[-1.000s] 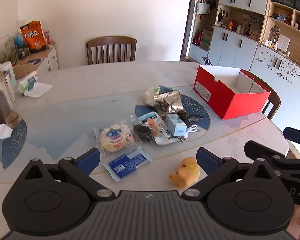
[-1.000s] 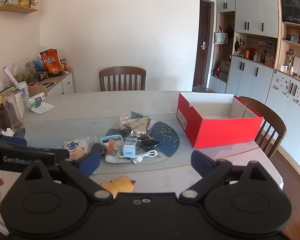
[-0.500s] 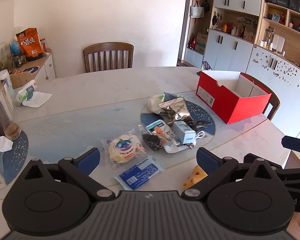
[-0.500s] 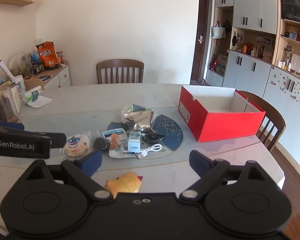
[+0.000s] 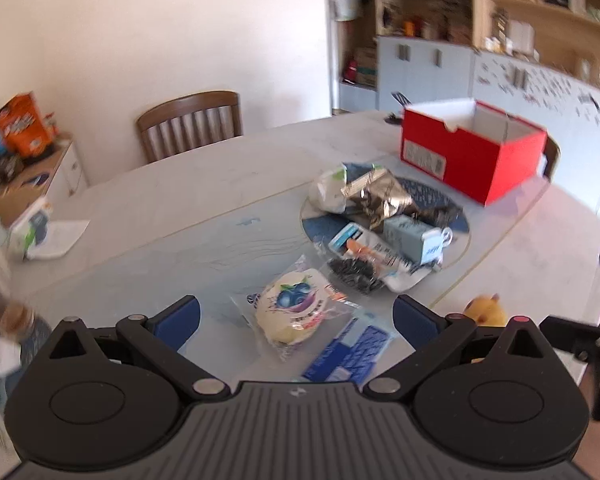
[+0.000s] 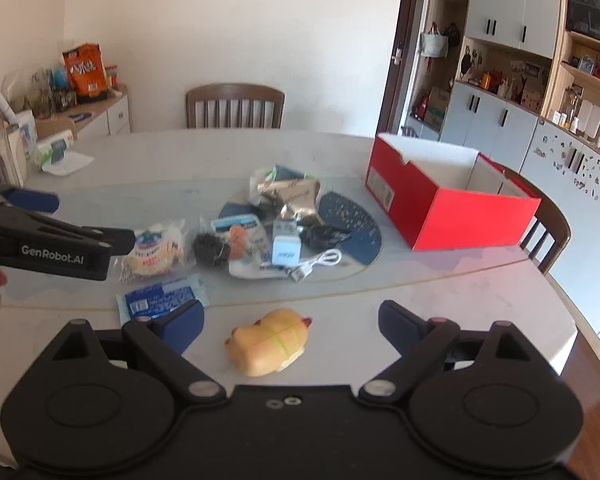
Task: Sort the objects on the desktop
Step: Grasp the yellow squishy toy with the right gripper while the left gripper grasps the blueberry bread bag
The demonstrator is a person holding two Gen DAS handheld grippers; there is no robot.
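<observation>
Small objects lie scattered on a pale oval table (image 6: 440,304). My left gripper (image 5: 296,316) is open above a wrapped blueberry bun (image 5: 290,312) and a blue packet (image 5: 348,354). My right gripper (image 6: 290,322) is open, with a yellow squishy toy (image 6: 268,342) on the table between its fingers. The bun (image 6: 154,250), blue packet (image 6: 160,300), a white charger cube (image 6: 284,250) and its cable (image 6: 320,262) show in the right wrist view. A pile of foil and plastic packets (image 5: 374,196) sits on a dark round mat (image 5: 452,212). The red box (image 6: 448,200) stands open at the right.
A wooden chair (image 6: 234,106) stands at the far side and another (image 6: 548,228) behind the red box. A side cabinet with snack bags (image 6: 86,74) is at the left. A tissue pack (image 5: 36,228) lies on the table's left. The left gripper's body (image 6: 52,240) reaches in from the left.
Both grippers have moved forward and lower toward the table. The left view swung so the bun now lies between its fingers. The yellow toy now sits between the right fingers.
</observation>
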